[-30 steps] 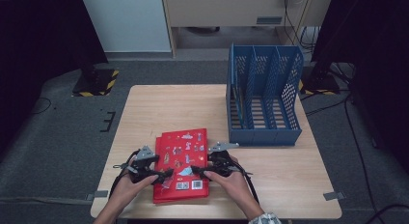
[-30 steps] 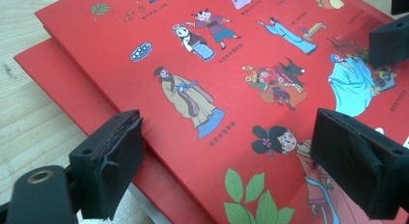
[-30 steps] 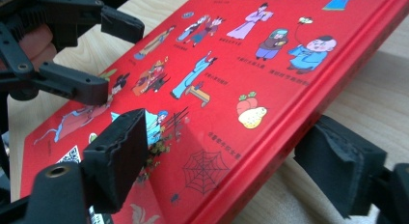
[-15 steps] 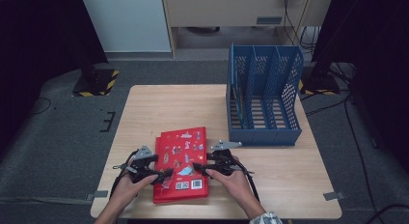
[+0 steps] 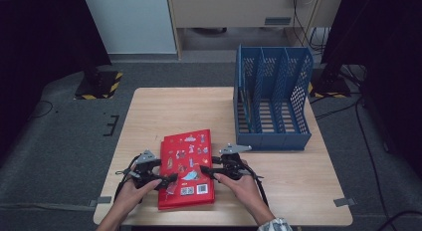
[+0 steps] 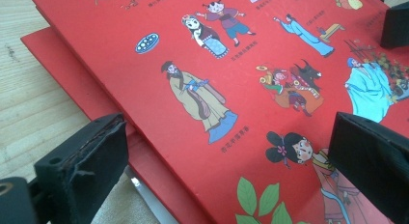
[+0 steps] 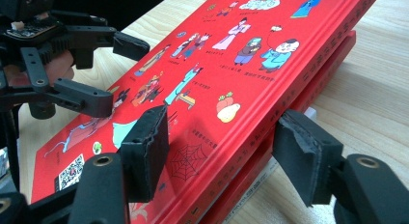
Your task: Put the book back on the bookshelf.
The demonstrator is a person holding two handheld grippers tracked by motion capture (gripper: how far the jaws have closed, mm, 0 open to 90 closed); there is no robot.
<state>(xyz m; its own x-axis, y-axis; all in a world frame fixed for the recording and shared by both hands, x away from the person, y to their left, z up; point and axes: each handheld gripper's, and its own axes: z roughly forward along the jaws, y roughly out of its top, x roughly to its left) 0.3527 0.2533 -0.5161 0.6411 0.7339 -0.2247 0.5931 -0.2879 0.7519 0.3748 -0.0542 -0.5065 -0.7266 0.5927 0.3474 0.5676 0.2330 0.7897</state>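
Top red book (image 5: pixel 186 154) between wide left tongs (image 5: pixel 169 180) and half-closed, not yet gripping right tongs (image 5: pixel 203 172).

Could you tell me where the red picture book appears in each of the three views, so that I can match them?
High view: the red picture book lies at the table's near edge, between both grippers.
Left gripper view: its cover spans most of the frame, above the jaws.
Right gripper view: it runs diagonally, its edge between the jaws.
Shared landmark: the cartoon figures on the cover.

I see bare bench (image 5: pixel 164 111) beyond the red book (image 5: pixel 186 166); the blue file rack (image 5: pixel 272 99) blocks my right.
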